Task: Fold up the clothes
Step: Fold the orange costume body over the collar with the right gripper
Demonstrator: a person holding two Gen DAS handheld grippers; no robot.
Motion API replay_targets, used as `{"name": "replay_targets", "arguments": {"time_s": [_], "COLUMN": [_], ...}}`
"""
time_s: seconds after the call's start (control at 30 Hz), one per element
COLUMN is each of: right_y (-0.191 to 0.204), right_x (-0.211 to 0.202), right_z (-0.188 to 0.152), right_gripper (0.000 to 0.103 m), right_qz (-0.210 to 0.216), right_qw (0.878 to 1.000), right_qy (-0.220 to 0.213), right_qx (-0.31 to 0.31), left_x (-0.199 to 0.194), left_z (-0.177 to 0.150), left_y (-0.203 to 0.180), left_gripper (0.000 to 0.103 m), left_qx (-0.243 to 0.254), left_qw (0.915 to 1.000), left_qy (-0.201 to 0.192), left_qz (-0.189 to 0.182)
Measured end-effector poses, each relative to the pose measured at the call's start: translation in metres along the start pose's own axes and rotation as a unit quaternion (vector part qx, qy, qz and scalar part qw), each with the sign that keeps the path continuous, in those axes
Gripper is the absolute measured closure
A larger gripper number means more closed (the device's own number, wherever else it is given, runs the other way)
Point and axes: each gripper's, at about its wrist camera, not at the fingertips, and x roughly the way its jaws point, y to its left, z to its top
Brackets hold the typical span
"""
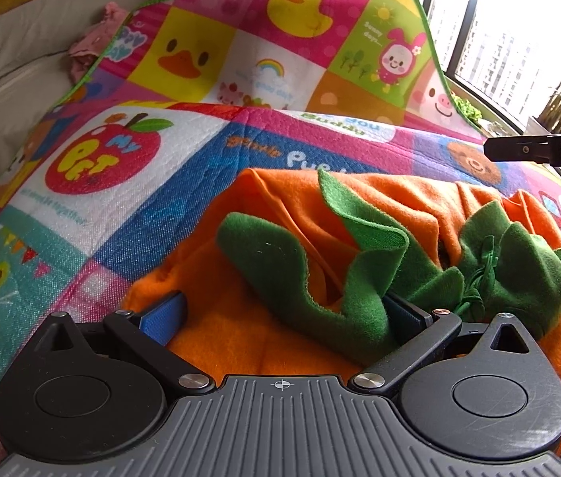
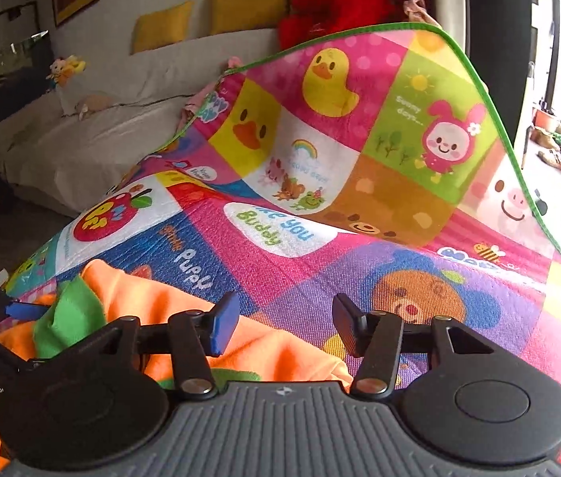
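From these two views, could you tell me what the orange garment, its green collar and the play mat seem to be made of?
Orange garment: likely fleece, matte with a fuzzy nap. Green collar: felt-like or fleece, thick raw-looking edges holding their shape. Play mat: probably foam with a printed, woven-textured, slightly shiny face; it curls up stiffly, with a green bound edge.

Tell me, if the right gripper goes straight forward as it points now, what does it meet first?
Probably the play mat. The right gripper is open, its fingers over the edge of the orange garment, and it points at the mat's pink patch ahead. Depth is unclear.
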Motion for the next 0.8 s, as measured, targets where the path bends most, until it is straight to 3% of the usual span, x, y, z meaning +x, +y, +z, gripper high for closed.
{"name": "replay_targets", "arguments": {"time_s": [0.17,0.33,0.4,0.53,0.63,0.7,0.73,0.77,0.8], "right_y": [-0.019,-0.045,-0.056,-0.055,-0.055,-0.053,-0.05,-0.046,-0.041], "right_x": [-0.003,-0.007,-0.009,-0.006,-0.002,0.004,0.005,0.007,0.011], "right_z": [-0.009,-0.024,-0.029,-0.025,-0.023,-0.021,-0.02,-0.018,-0.017], "right_gripper": [0.05,0.05,0.05,0.05,0.05,0.05,0.05,0.05,0.05], "right_qz": [0.02,0.038,0.046,0.046,0.042,0.033,0.034,0.035,0.04], "right_qw": [0.999,0.993,0.989,0.99,0.991,0.993,0.995,0.996,0.997], "right_qy": [0.01,0.018,0.021,0.007,0.0,0.0,-0.001,-0.002,0.004], "right_qx": [0.046,0.113,0.14,0.131,0.124,0.11,0.099,0.087,0.07], "left_x": [-0.023,-0.039,-0.028,0.0,0.008,0.009,0.009,0.005,0.001], "left_z": [0.012,0.046,0.056,0.064,0.065,0.063,0.062,0.06,0.057], "left_y": [0.016,0.036,0.042,0.051,0.046,0.039,0.036,0.031,0.026], "left_gripper": [0.0,0.0,0.0,0.001,0.003,0.01,0.024,0.03,0.03], "left_qx": [-0.036,-0.096,-0.135,-0.184,-0.158,-0.129,-0.113,-0.102,-0.091], "left_qw": [0.998,0.9876,0.9836,0.976,0.9822,0.9867,0.9884,0.9889,0.9891], "left_qy": [-0.019,-0.04,-0.033,-0.012,-0.015,-0.015,-0.014,-0.012,-0.009], "left_qz": [-0.048,-0.117,-0.114,-0.115,-0.101,-0.098,-0.1,-0.107,-0.115]}}
